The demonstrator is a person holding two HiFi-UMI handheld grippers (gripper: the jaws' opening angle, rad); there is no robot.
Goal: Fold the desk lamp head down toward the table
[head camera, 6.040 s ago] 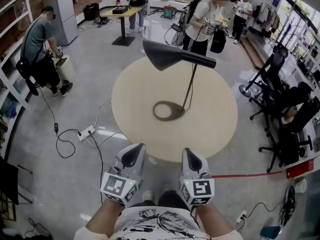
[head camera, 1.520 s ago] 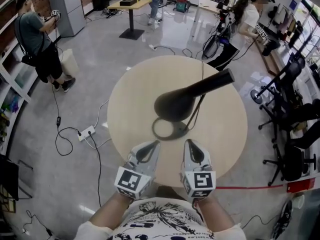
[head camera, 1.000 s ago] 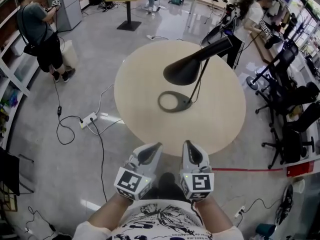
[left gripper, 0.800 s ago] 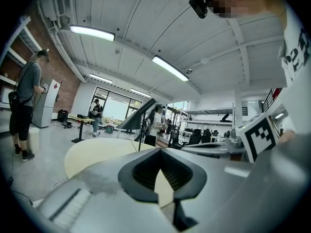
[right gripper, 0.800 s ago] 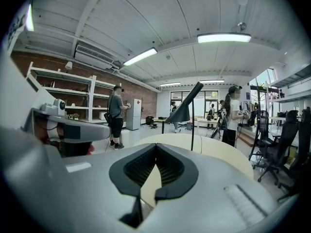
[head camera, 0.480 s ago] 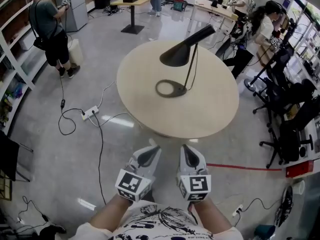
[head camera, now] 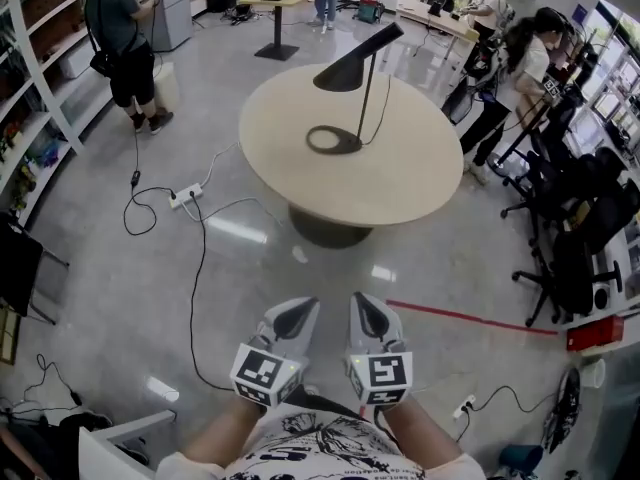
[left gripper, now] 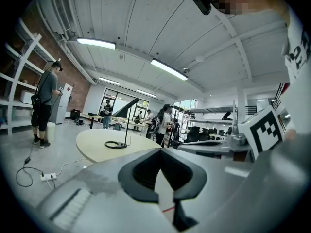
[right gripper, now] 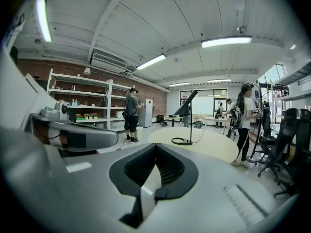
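The black desk lamp (head camera: 352,69) stands on the round beige table (head camera: 400,183), far ahead of me. Its cone head slants down to the left atop a thin upright stem, which rises from a flat ring base (head camera: 333,140). Both grippers are close to my body over the floor, well short of the table. The left gripper (head camera: 297,312) and right gripper (head camera: 361,309) are shut and hold nothing. The lamp (left gripper: 125,112) shows small beyond the left gripper (left gripper: 163,178) in its view. The lamp (right gripper: 187,103) is likewise distant past the right gripper (right gripper: 153,174).
A white power strip (head camera: 182,197) with trailing cables lies on the floor at the left. A red tape line (head camera: 470,318) runs at the right. Office chairs (head camera: 590,218) stand right of the table. People stand at the left (head camera: 125,28) and right (head camera: 520,68). Shelves (head camera: 30,78) line the left wall.
The table and lamp have receded: I stood over the lamp 1.5 s ago and now floor lies between us. Both grippers stay shut near my body.
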